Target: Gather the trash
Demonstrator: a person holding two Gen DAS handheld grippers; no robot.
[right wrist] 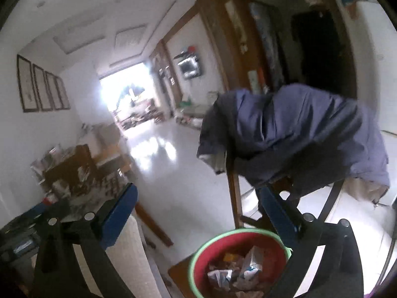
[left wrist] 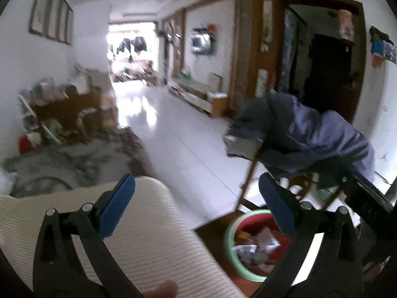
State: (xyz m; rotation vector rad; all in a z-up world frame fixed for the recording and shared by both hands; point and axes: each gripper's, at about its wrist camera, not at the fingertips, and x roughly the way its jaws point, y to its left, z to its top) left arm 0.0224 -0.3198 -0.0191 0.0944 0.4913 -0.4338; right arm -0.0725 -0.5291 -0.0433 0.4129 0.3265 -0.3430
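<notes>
A red bin with a green rim [left wrist: 229, 236] stands on the floor at the lower right of the left wrist view; crumpled paper and wrappers [left wrist: 258, 247] lie inside. My left gripper [left wrist: 198, 208] is open above and left of it, nothing between its blue pads [left wrist: 116, 211]. In the right wrist view the same bin [right wrist: 198, 260] sits at the bottom, holding the trash [right wrist: 238, 270]. My right gripper [right wrist: 201, 218] hangs open above the bin's far rim, with nothing between its fingers.
A cream ribbed cushion or armrest [left wrist: 153, 243] lies under the left gripper. A wooden chair draped with a purple jacket [right wrist: 292, 136] stands behind the bin. A cluttered wooden table [left wrist: 67, 111] is at left. Shiny white floor tiles [left wrist: 178, 134] run down the hallway.
</notes>
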